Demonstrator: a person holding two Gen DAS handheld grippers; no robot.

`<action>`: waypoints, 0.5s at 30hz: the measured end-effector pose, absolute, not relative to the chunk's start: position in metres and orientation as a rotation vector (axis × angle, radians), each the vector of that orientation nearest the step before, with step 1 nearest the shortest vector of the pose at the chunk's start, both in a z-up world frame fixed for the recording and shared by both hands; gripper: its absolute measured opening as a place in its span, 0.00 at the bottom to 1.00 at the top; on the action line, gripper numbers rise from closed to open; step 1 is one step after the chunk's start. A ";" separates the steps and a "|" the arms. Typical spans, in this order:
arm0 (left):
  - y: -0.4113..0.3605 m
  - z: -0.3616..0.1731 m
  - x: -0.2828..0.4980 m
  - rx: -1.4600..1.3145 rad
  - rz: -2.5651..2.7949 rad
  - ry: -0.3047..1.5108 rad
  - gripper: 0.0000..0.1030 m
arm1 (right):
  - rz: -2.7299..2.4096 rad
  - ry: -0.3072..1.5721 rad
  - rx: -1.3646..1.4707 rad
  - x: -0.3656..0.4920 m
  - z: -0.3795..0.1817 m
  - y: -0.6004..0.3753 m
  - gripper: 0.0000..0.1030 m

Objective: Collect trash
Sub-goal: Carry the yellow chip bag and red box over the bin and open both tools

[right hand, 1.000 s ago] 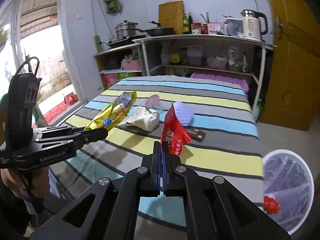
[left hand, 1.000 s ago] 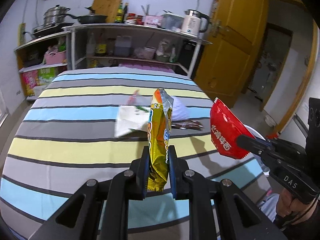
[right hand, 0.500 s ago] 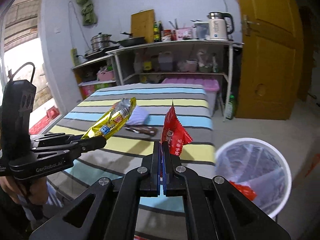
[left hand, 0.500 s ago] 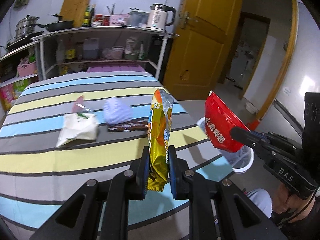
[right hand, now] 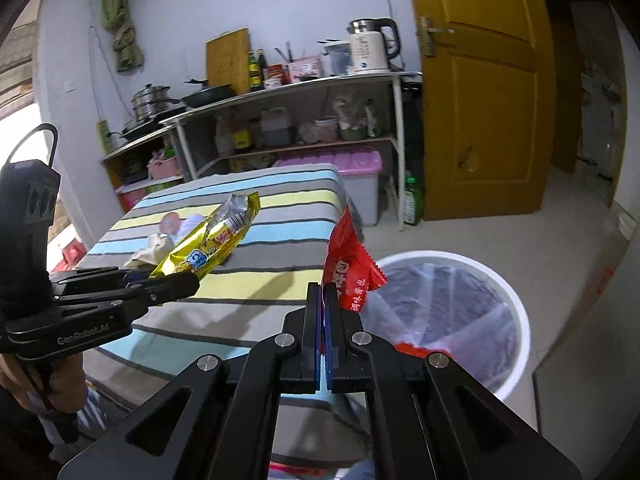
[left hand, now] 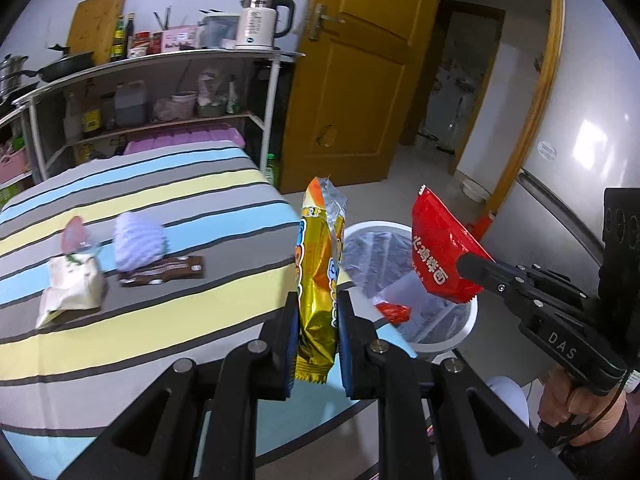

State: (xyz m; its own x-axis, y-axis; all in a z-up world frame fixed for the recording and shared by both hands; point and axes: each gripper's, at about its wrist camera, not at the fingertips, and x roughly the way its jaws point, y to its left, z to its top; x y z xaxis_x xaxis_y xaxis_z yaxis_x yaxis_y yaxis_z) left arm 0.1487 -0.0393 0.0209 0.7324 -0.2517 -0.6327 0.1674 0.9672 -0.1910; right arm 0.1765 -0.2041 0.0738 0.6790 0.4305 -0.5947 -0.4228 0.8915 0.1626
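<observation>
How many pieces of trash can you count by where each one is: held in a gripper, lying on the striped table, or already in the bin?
Held: 2, yellow wrapper, red packet
On table: 4, white bag, brown wrapper, lilac ball, pink piece
In bin: 1, red scrap
Total: 7

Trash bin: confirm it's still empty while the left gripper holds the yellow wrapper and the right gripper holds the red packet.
Not empty. The left wrist view shows a red piece of trash already lying inside the lined trash bin. The rest stands: the left gripper is shut on the yellow wrapper, and the right gripper is shut on the red packet.
</observation>
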 end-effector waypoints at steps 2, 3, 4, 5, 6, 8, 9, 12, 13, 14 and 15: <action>-0.046 0.019 0.153 -0.118 -0.245 0.721 0.17 | 0.462 0.677 0.020 0.179 0.071 -0.213 0.01; -0.050 0.019 0.155 -0.115 -0.252 0.724 0.17 | 0.452 0.679 0.023 0.180 0.069 -0.217 0.01; -0.054 0.018 0.158 -0.111 -0.258 0.727 0.17 | 0.444 0.682 0.028 0.182 0.067 -0.221 0.01; -0.057 0.018 0.161 -0.107 -0.264 0.729 0.17 | 0.438 0.685 0.032 0.183 0.067 -0.224 0.01; -0.060 0.018 0.164 -0.104 -0.270 0.732 0.17 | 0.429 0.689 0.038 0.186 0.065 -0.228 0.01; -0.068 0.017 0.170 -0.097 -0.284 0.736 0.17 | 0.415 0.697 0.048 0.189 0.061 -0.235 0.01; -0.071 0.016 0.173 -0.095 -0.288 0.739 0.17 | 0.410 0.701 0.051 0.190 0.059 -0.238 0.01; -0.079 0.012 0.182 -0.091 -0.305 0.751 0.17 | 0.396 0.715 0.063 0.194 0.053 -0.245 0.01; -0.082 0.011 0.184 -0.088 -0.310 0.755 0.17 | 0.392 0.721 0.066 0.196 0.051 -0.248 0.01; -0.085 0.010 0.186 -0.086 -0.314 0.760 0.17 | 0.390 0.725 0.067 0.197 0.049 -0.249 0.01; -0.088 0.008 0.189 -0.084 -0.319 0.765 0.17 | 0.387 0.731 0.071 0.199 0.047 -0.252 0.01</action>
State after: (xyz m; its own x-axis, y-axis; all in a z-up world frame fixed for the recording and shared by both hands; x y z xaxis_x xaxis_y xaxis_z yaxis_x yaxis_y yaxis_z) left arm 0.1890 -0.0885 0.0083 0.6759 -0.3141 -0.6667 0.2533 0.9485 -0.1900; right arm 0.1987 -0.2516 0.0466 0.6771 0.3683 -0.6371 -0.3194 0.9270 0.1965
